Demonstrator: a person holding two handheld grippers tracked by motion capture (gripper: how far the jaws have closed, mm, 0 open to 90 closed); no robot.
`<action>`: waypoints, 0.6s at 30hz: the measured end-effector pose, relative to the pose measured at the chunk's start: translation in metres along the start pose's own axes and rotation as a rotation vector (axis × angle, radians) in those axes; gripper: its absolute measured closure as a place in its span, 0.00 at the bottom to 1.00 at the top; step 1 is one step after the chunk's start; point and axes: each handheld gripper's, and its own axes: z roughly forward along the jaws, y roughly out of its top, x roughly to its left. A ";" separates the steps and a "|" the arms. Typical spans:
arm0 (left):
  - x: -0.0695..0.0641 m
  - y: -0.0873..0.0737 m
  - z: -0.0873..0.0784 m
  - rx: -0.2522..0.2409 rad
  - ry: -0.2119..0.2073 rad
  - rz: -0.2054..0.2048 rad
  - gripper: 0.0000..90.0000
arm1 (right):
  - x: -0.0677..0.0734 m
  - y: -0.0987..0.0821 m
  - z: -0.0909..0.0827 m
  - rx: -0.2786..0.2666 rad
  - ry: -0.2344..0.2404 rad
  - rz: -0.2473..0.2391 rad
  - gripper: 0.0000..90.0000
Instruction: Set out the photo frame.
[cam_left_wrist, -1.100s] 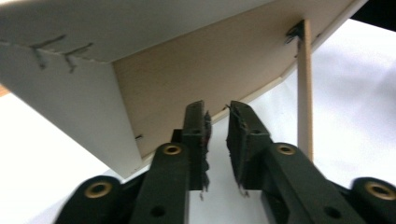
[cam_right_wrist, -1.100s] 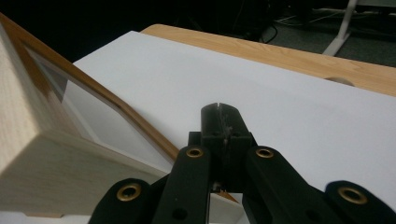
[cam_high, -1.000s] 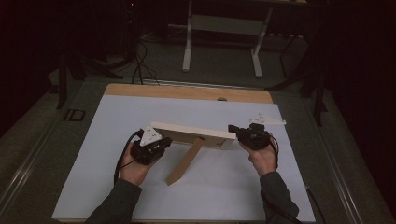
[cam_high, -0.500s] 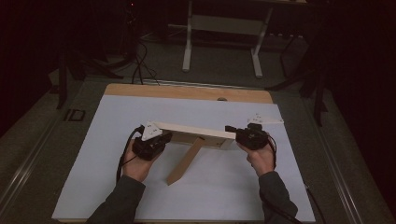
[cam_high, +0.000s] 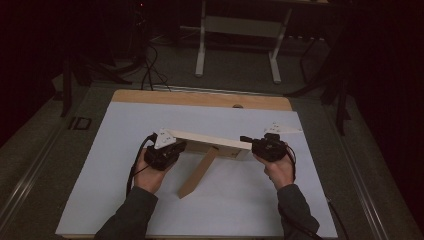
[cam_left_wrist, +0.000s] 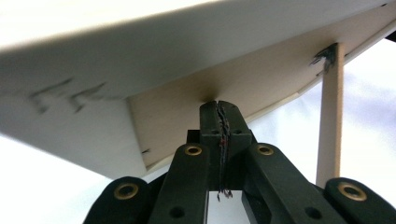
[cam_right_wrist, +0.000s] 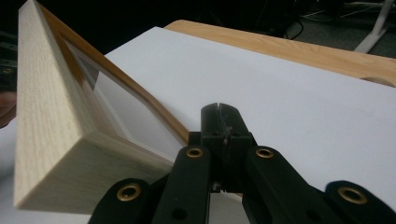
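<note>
a wooden picture frame (cam_high: 207, 141) stands tilted on the white table (cam_high: 120, 150), its prop leg (cam_high: 197, 172) behind. the left hand-held gripper (cam_high: 172, 149) and right hand-held gripper (cam_high: 250, 142), both closed together, flank it.

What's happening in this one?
A person stands a wooden picture frame up on the white table, one gripper at each end. The left gripper sits behind the frame's back, the right gripper at its other end; both sets of jaws are shut, with nothing between them. The frame's stand leg is folded out toward the person, its foot on the table.
</note>
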 end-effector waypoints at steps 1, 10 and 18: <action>-0.001 0.001 0.001 -0.002 -0.001 0.002 1.00 | 0.000 0.000 0.000 0.001 0.002 0.001 1.00; -0.009 0.010 0.007 -0.008 -0.021 -0.001 1.00 | 0.004 -0.001 0.001 0.003 0.013 -0.014 1.00; -0.015 0.015 0.009 -0.011 -0.033 0.009 1.00 | 0.006 -0.001 0.001 0.006 0.012 -0.018 1.00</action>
